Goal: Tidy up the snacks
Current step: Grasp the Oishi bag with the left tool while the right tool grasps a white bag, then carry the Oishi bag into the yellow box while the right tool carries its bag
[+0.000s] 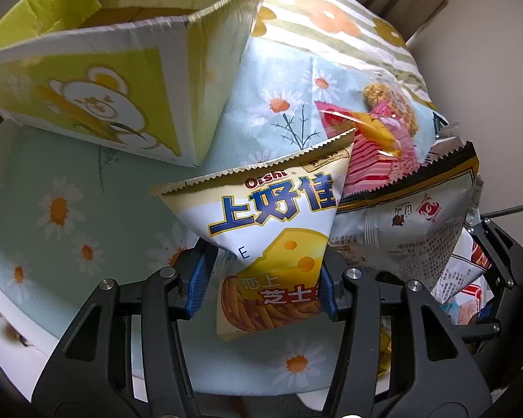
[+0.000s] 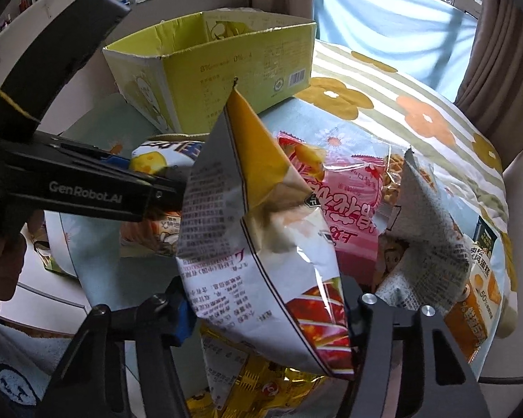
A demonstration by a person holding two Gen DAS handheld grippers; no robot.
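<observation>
My left gripper (image 1: 261,278) is shut on a white and yellow Oishi cheese snack bag (image 1: 272,230), its blue pads (image 1: 200,278) pinching the bag's lower half. The same bag (image 2: 153,162) shows at the left of the right wrist view, beside the left gripper's black body (image 2: 87,188). My right gripper (image 2: 266,308) is shut on a large white chip bag (image 2: 261,244) with a yellow inside and a red corner. That chip bag (image 1: 408,219) stands to the right in the left wrist view. An open yellow-green cardboard box (image 1: 97,80) (image 2: 219,66) sits behind both bags.
A pink snack packet (image 2: 345,191) (image 1: 373,160), a noodle snack bag (image 2: 395,174), a gold foil packet (image 2: 261,386) and an orange cake carton (image 2: 477,299) lie on the daisy-print cloth (image 1: 69,209). A curtain (image 2: 488,62) hangs at the back right. A person's hand (image 2: 0,264) grips the left tool.
</observation>
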